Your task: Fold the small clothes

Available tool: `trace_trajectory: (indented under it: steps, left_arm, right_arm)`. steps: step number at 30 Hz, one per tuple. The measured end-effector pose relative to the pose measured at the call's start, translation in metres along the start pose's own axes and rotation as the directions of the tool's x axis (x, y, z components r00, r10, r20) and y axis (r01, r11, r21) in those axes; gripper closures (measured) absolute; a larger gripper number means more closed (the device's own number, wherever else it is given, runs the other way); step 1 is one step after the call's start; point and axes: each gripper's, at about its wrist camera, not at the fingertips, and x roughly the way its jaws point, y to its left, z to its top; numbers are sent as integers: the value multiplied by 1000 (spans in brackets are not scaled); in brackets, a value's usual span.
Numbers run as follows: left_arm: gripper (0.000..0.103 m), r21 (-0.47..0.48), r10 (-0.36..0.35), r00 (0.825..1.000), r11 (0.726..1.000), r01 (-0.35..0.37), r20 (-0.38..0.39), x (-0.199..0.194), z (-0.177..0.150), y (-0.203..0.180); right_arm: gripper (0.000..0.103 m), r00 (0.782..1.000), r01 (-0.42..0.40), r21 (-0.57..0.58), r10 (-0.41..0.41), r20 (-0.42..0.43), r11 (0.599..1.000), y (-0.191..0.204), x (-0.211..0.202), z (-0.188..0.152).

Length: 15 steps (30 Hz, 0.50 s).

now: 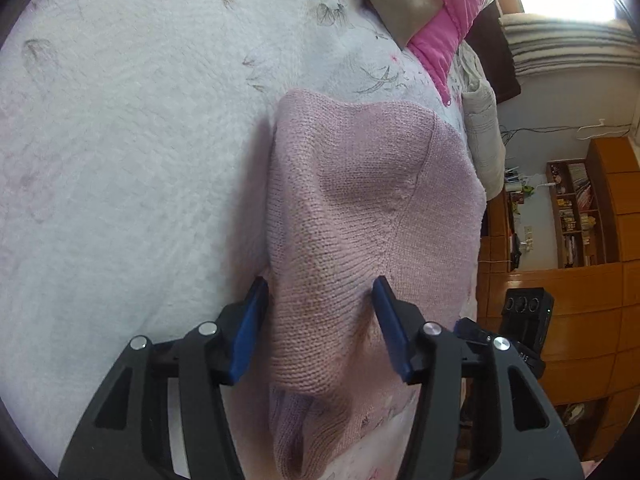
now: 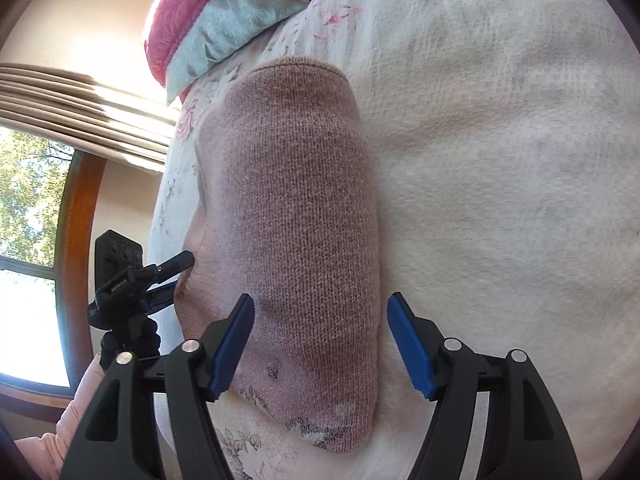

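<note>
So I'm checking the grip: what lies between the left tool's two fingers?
Left wrist view: pink knit garment fills the gap of the open left tool; neither blue pad visibly clamps it.

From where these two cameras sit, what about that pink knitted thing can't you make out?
- Pink knit garment: its near end is cut off by the bottom edge in the left view, so its type is unclear.
- In the right view its near left edge is hidden behind the right tongs.
- Shelf items: too small to identify.
</note>
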Motion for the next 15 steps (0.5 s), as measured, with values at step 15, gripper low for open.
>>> trace_trajectory:
  steps: [15]
  left_arm:
    - [59,79,-68,995,994,74,-79,56,-5,-26]
  right_arm:
    - [25,991,-127,52,129,-37,991,-14,55,13]
